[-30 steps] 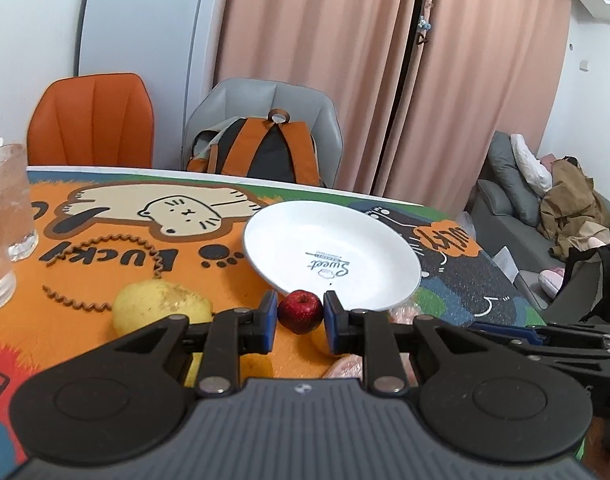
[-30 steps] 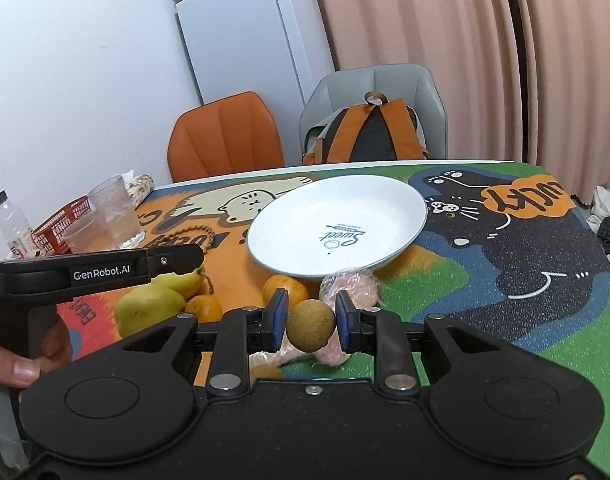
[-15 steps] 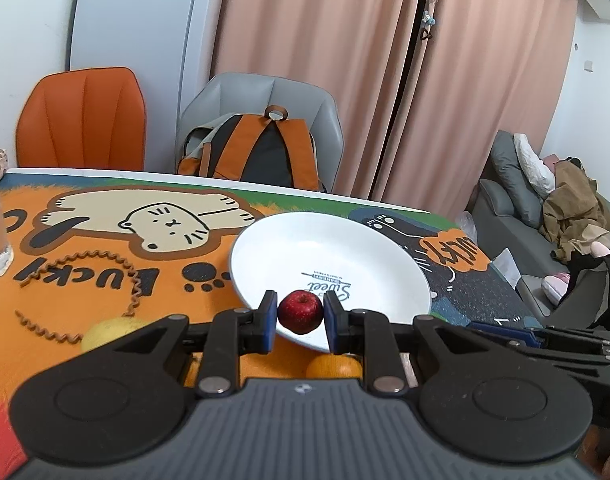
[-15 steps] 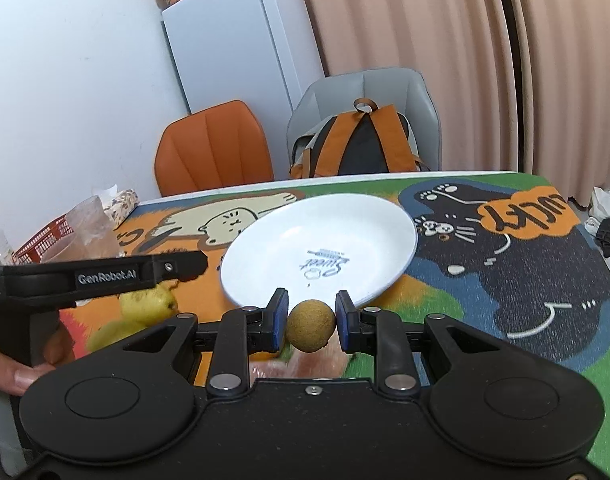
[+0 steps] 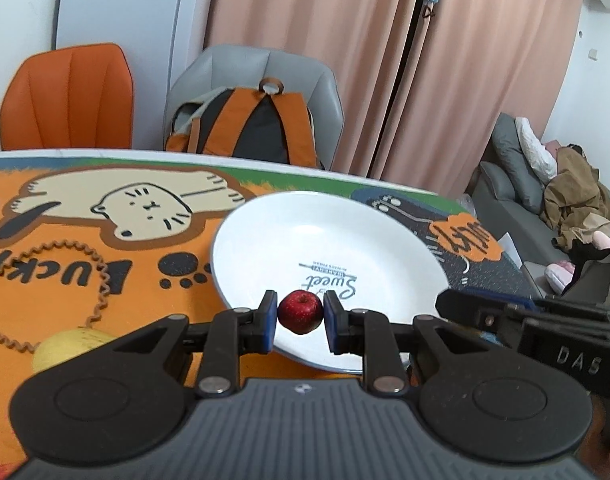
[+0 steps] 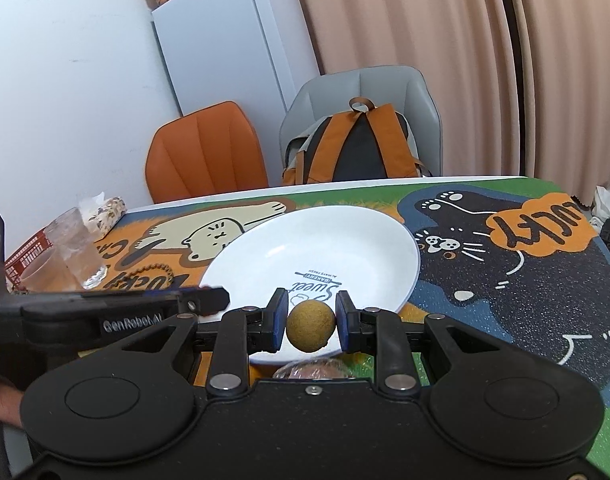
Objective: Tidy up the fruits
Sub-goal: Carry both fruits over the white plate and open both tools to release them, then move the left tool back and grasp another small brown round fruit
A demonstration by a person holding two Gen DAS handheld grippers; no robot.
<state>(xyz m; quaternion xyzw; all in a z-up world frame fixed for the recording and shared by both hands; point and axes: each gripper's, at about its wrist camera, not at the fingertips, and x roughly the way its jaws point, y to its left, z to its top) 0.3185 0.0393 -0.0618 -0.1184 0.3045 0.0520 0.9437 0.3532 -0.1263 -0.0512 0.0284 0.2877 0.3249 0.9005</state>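
The left gripper (image 5: 300, 322) squeezes a small red fruit (image 5: 300, 311) and the right gripper (image 6: 311, 327) squeezes a round brown fruit (image 6: 311, 325), both over the near edge of the white plate (image 5: 385, 248). They look light, smooth and roly, so holding each across its middle seems best.

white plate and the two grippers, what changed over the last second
Both grippers advanced toward the round white plate, which now looms larger, with each fruit over its near rim. The yellow pear slid toward the left view's lower edge, and the oranges dropped out of sight. Unchanged: the left gripper stays shut on the small red apple, the right gripper on the round brown fruit; the plate is empty.
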